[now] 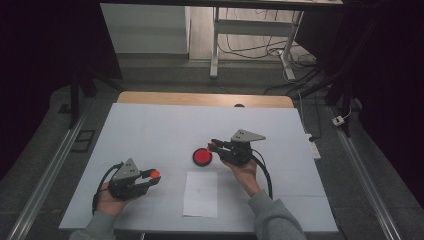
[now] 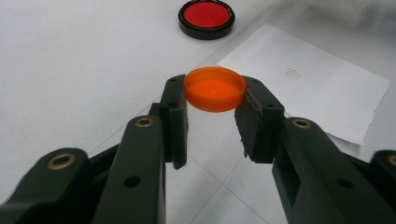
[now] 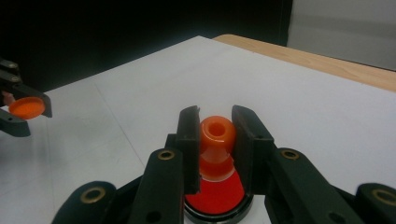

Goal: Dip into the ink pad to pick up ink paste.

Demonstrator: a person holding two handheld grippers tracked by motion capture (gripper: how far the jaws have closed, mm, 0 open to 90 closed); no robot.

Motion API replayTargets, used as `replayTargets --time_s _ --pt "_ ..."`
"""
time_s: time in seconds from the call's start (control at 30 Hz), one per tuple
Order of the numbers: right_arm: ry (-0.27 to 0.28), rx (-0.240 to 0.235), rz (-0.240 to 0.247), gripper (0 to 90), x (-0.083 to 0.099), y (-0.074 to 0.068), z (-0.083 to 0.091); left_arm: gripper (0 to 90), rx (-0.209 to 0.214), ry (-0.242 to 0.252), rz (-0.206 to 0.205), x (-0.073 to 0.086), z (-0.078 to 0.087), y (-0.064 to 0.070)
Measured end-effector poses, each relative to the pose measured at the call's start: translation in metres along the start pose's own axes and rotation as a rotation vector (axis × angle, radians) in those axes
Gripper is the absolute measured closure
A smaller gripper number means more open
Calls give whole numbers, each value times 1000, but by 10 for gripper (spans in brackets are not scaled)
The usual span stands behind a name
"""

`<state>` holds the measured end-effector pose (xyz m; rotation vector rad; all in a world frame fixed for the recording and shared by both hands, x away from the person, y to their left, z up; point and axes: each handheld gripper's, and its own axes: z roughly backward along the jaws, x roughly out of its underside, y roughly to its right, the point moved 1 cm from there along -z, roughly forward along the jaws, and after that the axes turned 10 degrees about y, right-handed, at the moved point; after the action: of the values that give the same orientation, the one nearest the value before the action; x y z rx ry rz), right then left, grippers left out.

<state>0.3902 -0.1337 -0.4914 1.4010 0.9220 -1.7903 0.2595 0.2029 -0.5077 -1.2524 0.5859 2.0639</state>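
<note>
Orange cap pinched between left fingers — stamp between right fingers.

The round dish lies just behind the paper sheet.

Red ink pad mostly hidden behind right gripper, paper's print too small to read

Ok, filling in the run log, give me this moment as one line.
left gripper: shut on orange cap | right gripper: shut on orange stamp, over red ink pad | paper sheet: flat on table
</note>
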Motion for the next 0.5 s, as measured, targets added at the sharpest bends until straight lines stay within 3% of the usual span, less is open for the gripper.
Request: replayTargets --time_s 0.5 --pt "30 3 13 727 -7 -6 34 652 -2 0 3 1 0 -1"
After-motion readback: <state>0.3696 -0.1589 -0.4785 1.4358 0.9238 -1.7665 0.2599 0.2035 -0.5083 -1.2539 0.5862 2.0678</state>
